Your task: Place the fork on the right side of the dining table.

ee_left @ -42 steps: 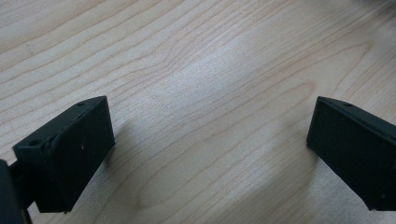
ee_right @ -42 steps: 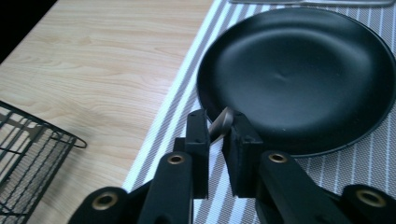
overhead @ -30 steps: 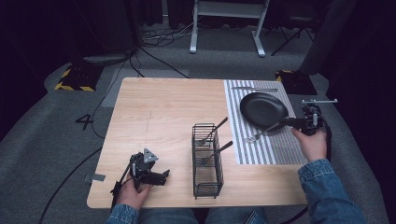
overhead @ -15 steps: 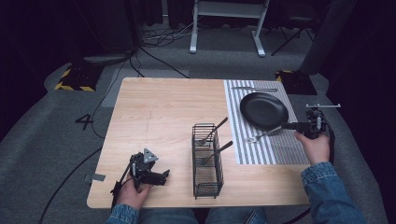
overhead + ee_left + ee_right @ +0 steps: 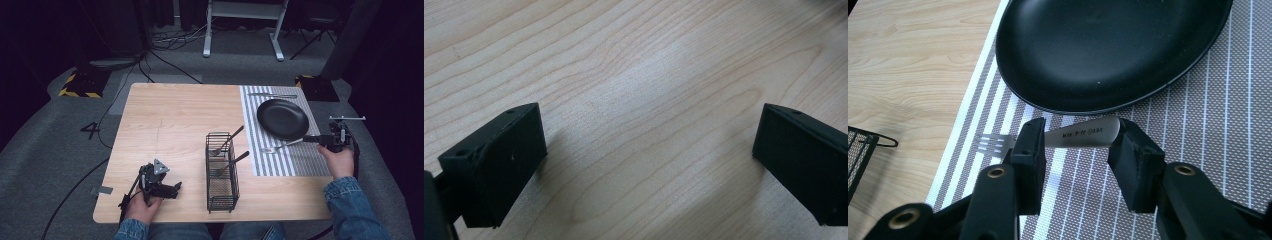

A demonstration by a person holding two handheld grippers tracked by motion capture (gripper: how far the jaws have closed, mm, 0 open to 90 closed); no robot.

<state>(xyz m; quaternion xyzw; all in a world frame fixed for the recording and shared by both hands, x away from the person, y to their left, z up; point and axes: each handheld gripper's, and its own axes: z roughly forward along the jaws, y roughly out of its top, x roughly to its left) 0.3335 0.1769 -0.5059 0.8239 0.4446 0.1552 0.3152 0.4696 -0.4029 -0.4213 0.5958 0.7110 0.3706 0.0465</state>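
Straddling a fork (image 5: 1083,136) with jaws apart, right gripper (image 5: 1075,150) hides its neck, left gripper (image 5: 649,155) spread wide over bare table (image 5: 634,75).

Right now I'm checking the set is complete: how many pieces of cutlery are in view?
4: two metal forks stand in the black wire caddy, at and; one fork below the black plate; one piece above it.

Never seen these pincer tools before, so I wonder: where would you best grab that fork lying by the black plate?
I'd say mid-handle, from above on the person's side. The fork lies flat on the striped mat, its handle a thin strip close under the plate rim. The right gripper already straddles that handle, jaws open.
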